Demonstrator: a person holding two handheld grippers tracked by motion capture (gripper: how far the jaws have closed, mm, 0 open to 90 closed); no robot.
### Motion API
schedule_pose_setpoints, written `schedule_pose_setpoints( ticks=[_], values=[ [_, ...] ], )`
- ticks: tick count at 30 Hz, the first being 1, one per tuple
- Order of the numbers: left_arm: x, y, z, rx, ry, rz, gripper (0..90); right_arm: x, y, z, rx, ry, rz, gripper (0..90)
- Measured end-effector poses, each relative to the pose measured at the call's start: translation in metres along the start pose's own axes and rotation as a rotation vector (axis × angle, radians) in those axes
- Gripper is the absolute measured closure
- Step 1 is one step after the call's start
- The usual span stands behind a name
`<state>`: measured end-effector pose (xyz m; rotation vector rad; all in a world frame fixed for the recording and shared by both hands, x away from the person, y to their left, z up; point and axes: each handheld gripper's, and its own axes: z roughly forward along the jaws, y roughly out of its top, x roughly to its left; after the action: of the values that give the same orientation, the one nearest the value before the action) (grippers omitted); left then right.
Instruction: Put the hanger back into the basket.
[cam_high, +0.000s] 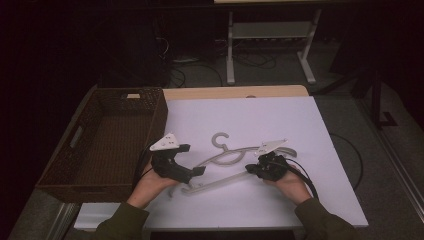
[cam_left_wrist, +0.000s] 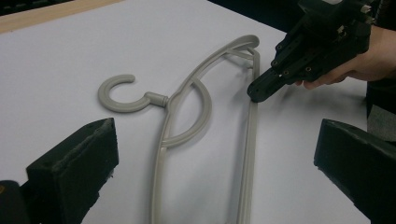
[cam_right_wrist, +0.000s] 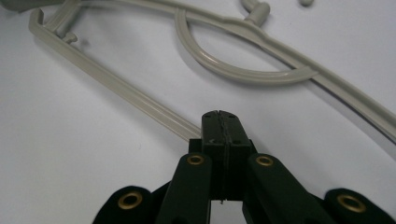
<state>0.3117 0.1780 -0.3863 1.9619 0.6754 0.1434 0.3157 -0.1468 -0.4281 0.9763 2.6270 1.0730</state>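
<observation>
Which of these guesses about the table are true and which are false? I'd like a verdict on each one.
1. The grey hanger lies flat on the white sheet. True.
2. The right hand-held gripper has its jaws wide open. False: they are shut together, with the tip at the hanger's straight bar.
3. The left hand-held gripper has its jaws apart. True.
4. The wicker basket holds a pile of clothes. False: nothing can be seen inside it.
5. The basket stands at the right edge of the table. False: it stands at the left in the high view.
</observation>
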Motion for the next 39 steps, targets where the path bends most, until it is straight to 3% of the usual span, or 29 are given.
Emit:
schedule_pose_setpoints(
  ticks=[11,23,26,39],
  values=[
    [-0.001,0.000,0.002,0.017,0.003,0.006,0.0,0.002,-0.002,0.005,0.028,-0.008,-0.013,89.7],
    [0.001,-0.003,0.017,0.063,0.040,0.014,0.0,0.003,-0.003,0.006,0.040,-0.010,-0.011,89.8],
    [0.005,-0.003,0.025,0.103,0.053,0.039,3.8,0.003,-0.003,0.006,0.040,-0.009,-0.010,89.8],
    [0.024,-0.006,0.063,0.245,0.100,0.062,16.3,0.002,-0.002,0.006,0.041,-0.005,-0.006,89.8]
  ],
)
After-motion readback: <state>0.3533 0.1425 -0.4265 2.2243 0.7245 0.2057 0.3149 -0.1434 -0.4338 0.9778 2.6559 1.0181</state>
